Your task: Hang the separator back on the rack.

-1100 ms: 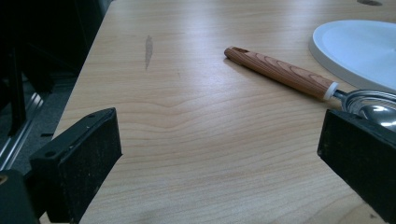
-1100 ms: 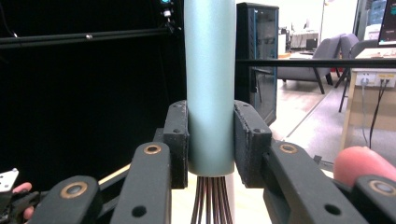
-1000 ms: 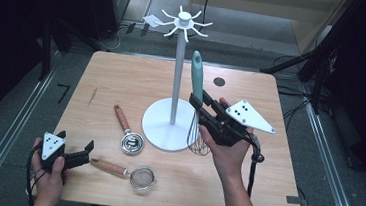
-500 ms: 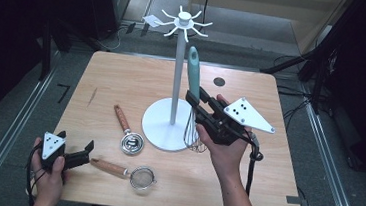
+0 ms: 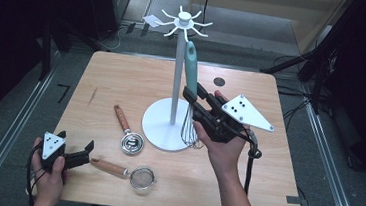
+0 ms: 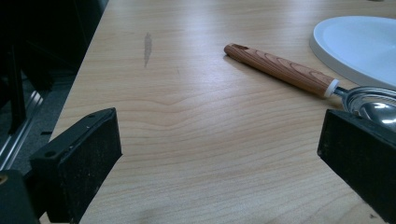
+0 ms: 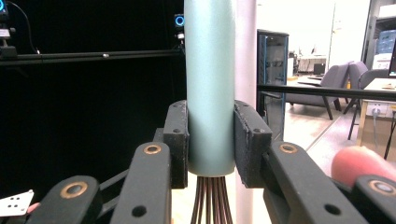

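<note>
Whisk upright beside the stand's pole, teal handle pinched by right gripper. Step in hand, likely: hanging it. Next: raise handle tip to a hook. Left gripper spread, idle on the table.

Whisk: handle top cut off by upper edge in right gripper view, wire ends by bottom edge. Scoop bowl partly hidden behind the black jaw in left gripper view. Stand base cut off at right edge.
</note>
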`<state>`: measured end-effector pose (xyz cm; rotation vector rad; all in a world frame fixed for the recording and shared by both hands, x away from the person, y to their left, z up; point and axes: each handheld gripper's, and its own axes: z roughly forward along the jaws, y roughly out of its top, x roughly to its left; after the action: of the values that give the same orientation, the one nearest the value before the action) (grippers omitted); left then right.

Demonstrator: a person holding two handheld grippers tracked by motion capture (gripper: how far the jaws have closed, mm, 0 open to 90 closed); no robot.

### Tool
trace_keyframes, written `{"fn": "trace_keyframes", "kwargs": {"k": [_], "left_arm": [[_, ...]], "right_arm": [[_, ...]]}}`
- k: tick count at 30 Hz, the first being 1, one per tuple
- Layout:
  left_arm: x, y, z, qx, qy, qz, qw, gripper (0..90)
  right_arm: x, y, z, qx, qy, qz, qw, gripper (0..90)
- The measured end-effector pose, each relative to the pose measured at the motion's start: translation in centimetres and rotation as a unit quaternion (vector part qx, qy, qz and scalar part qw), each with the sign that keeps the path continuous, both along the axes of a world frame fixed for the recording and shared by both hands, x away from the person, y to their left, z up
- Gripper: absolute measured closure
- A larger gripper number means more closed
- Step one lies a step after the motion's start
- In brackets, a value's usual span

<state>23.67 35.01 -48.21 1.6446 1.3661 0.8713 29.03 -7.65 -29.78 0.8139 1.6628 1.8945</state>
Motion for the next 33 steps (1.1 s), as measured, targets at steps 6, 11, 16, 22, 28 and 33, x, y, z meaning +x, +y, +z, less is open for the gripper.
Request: {"fn": "trace_keyframes", "kwargs": {"k": [6, 11, 16, 22, 28, 33], "left_arm": [[0.0, 0.0, 0.0, 0.000, -0.001, 0.000, 1.0000, 0.0], [0.0, 0.0, 0.0, -0.001, -0.001, 0.000, 1.0000, 0.0], [0.0, 0.0, 0.0, 0.000, -0.002, 0.000, 1.0000, 0.0], [0.0, 0.0, 0.0, 0.000, -0.002, 0.000, 1.0000, 0.0], [0.0, 0.0, 0.0, 0.000, -0.001, 0.000, 1.0000, 0.0], [0.0, 0.0, 0.0, 0.000, -0.001, -0.001, 1.0000, 0.0]], "right_arm": [[0.2, 0.0, 0.3, 0.002, -0.002, 0.001, 1.0000, 71.1], [0.3, 0.2, 0.7, 0.003, -0.003, 0.003, 1.0000, 71.1], [0.4, 0.4, 0.8, 0.004, 0.001, 0.005, 1.0000, 71.1], [0.8, 0.6, 0.7, 0.007, 0.006, 0.007, 0.9999, 71.1], [1.2, 0.8, 0.7, 0.004, 0.008, 0.003, 1.0000, 71.1], [1.5, 0.9, 0.5, 0.006, 0.008, 0.000, 1.0000, 71.1]]}}
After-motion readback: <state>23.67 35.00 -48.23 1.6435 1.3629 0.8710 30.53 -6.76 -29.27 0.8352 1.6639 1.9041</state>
